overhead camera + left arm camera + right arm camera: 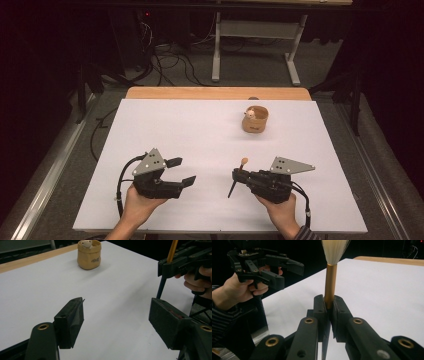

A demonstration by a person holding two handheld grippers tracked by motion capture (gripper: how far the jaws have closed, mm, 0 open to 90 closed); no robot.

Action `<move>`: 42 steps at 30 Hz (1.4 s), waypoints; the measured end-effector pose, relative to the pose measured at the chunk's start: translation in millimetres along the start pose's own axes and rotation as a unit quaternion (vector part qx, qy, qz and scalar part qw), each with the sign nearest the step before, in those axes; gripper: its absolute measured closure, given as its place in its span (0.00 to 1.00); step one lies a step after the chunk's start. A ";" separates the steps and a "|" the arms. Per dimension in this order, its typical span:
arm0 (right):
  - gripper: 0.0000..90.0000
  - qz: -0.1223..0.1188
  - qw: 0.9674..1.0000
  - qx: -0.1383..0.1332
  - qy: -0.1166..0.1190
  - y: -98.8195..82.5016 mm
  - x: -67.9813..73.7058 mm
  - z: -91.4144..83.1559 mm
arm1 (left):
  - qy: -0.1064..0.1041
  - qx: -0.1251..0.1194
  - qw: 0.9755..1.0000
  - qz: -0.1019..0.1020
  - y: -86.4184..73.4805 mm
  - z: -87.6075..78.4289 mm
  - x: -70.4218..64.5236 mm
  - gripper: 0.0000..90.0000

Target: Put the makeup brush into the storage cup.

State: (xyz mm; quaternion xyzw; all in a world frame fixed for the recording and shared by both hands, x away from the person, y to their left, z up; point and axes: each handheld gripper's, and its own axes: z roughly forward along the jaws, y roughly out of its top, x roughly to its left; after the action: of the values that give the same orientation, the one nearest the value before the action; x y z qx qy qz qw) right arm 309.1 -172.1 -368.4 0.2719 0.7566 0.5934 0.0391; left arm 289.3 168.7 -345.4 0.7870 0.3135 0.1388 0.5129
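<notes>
One white table (pixel 210 150) lies mostly bare, with wide open room between the near edge, where both hands work, and the far right part, where one tan pot (pixel 255 120) stands well clear of every edge. Two grippers sit near the front edge: the left gripper (pixel 180 171) has its fingers spread with nothing between them, the right gripper (pixel 236 176) has its fingers clamped on one brush (pixel 330 282), held just above the table near the front edge, bristles up.
</notes>
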 end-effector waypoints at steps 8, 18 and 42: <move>0.95 -0.007 1.000 0.005 -0.004 1.3 -0.8 -0.6 | 0.019 -0.003 1.000 -0.003 -4.9 -10.2 5.0 0.31; 0.95 -0.008 1.000 0.008 -0.005 1.6 -1.9 -1.1 | 0.046 -0.017 0.999 -0.021 -13.3 -22.1 17.0 0.31; 0.95 -0.010 1.000 0.016 -0.011 1.9 -4.8 -2.5 | 0.088 -0.039 0.993 -0.065 -40.5 -37.4 39.4 0.31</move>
State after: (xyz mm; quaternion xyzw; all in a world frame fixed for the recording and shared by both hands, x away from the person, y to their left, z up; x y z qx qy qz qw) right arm 313.0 -176.2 -367.2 0.2713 0.7682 0.5778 0.0487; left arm 285.0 231.8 -369.4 0.7286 0.4026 0.1863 0.5218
